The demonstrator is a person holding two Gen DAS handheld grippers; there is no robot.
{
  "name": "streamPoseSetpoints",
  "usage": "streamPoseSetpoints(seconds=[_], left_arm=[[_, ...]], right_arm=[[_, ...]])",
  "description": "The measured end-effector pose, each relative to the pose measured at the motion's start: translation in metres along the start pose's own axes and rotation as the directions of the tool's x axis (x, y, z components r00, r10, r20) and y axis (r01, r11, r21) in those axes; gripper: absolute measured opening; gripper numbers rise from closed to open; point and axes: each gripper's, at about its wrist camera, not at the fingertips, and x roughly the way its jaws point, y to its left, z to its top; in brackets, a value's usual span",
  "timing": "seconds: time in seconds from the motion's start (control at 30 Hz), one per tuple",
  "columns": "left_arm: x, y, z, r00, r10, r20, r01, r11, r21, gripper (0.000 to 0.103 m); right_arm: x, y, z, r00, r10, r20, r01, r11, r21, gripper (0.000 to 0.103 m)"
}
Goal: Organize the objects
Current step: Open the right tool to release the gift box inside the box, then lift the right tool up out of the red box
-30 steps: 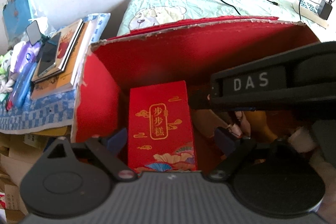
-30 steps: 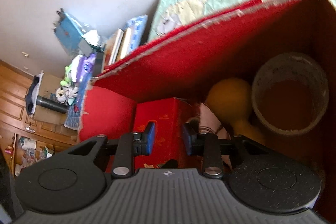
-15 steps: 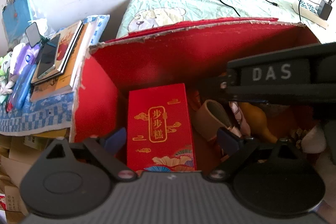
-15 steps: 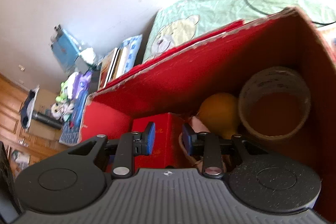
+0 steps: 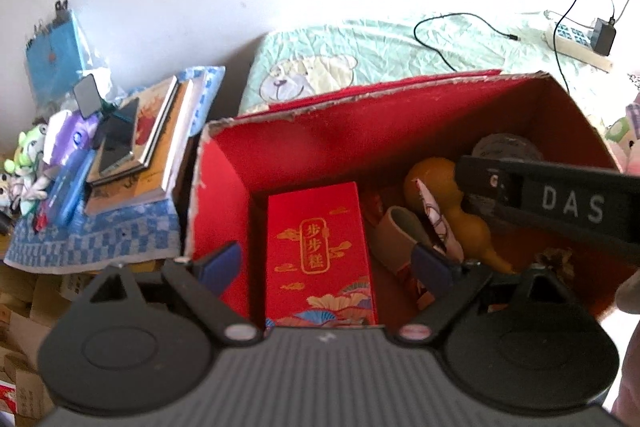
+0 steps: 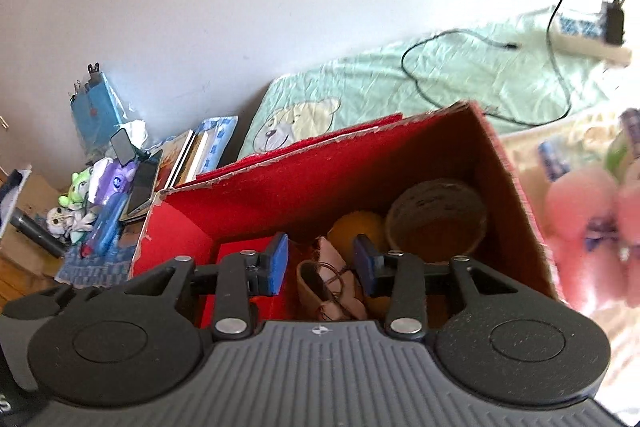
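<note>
Red cardboard box (image 5: 400, 131) with torn, pale upper edges sits open on a mint-green bedsheet (image 5: 380, 43), and both grippers hover over its mouth. Lying flat at the left end of the box floor is a red packet (image 5: 320, 247) with gold characters; its lower edge is cut off by the left gripper's grey body. Beside it lies a tan leather pouch (image 6: 332, 287) with a thin cord, then a yellow gourd (image 5: 460, 203), then a roll of tape (image 6: 436, 223) at the right end. From the left wrist the roll is mostly hidden behind the right gripper's black finger, printed DAS, and something pale and crumpled near that finger is too blurred to name.

Left gripper (image 5: 324, 267) hangs with its blue pads wide apart, straddling the red packet from above and holding nothing. Right gripper (image 6: 320, 263) is also released, its pads parted over the pouch without touching it; how high it sits above the pouch cannot be judged.

Left of the box, a stack of books (image 5: 152, 151) with a dark phone on top rests on a blue checked cloth (image 5: 100, 239). Behind the box a black cable (image 6: 480, 79) loops across the sheet toward a power strip (image 6: 588, 35). Pink plush shapes (image 6: 584, 235) at the right edge are smeared beyond detail
</note>
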Motion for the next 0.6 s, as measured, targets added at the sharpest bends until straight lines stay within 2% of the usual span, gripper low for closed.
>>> streamPoseSetpoints(seconds=[0.3, 0.37, 0.5, 0.6], left_arm=[[-0.038, 0.003, -0.012, 0.998, -0.022, 0.054, 0.024, 0.999, -0.024, 0.096], [-0.043, 0.004, -0.016, 0.998, -0.027, 0.048, 0.029, 0.999, -0.03, 0.101], [-0.051, -0.001, -0.028, 0.999, -0.016, 0.038, 0.017, 1.0, -0.023, 0.101], [-0.056, -0.006, -0.037, 1.0, -0.001, 0.03, 0.001, 1.0, -0.007, 0.101]], right_arm=[[-0.039, 0.011, -0.019, 0.996, -0.067, 0.055, 0.069, 0.997, -0.038, 0.043], [-0.047, 0.011, -0.022, 0.995, -0.076, 0.068, 0.078, 0.997, -0.029, 0.044], [-0.063, 0.009, -0.03, 0.99, -0.095, 0.101, 0.095, 0.995, 0.002, 0.048], [-0.073, 0.007, -0.037, 0.989, -0.093, 0.111, 0.092, 0.996, 0.014, 0.057]])
